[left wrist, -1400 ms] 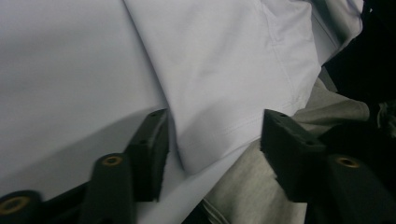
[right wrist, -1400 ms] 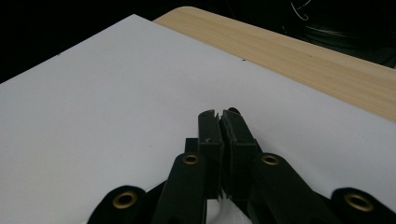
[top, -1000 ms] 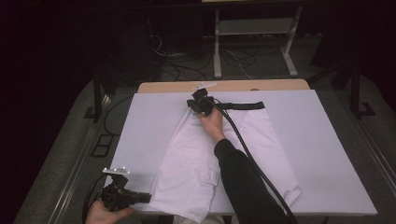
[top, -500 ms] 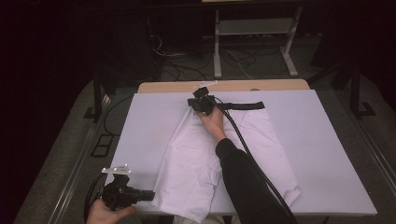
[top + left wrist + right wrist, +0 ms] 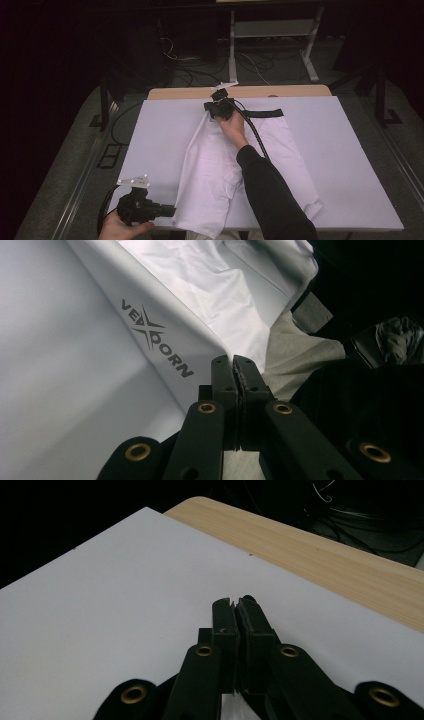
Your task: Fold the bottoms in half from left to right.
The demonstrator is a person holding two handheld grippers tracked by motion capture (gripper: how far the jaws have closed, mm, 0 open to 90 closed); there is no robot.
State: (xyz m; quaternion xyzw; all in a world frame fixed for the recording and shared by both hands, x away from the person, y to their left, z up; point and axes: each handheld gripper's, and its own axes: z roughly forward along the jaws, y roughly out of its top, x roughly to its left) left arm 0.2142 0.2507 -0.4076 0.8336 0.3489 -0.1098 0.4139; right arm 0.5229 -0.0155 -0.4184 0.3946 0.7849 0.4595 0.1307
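White trousers point(image 5: 215, 170) with a black waistband point(image 5: 262, 113) lie spread on the white table cover point(image 5: 155, 135). My left gripper point(image 5: 172, 211) is at the table's near left edge. Its jaws are shut on the hem of the left leg point(image 5: 200, 347), beside a dark printed logo point(image 5: 156, 344). My right gripper point(image 5: 214, 111) is at the far end of the trousers, at the left corner of the waist. In the right gripper view my right gripper point(image 5: 235, 602) has its jaws pressed together and hides the cloth under its tips.
The wooden table edge point(image 5: 280, 91) runs behind the white cover. The person's dark sleeve point(image 5: 272, 195) lies across the right trouser leg. A cable point(image 5: 252, 132) trails along that arm. A metal frame point(image 5: 272, 35) and loose cables lie on the floor beyond.
My left gripper has moved right and lifted a little, taking the left leg's hem with it. The right gripper has stayed at the waist.
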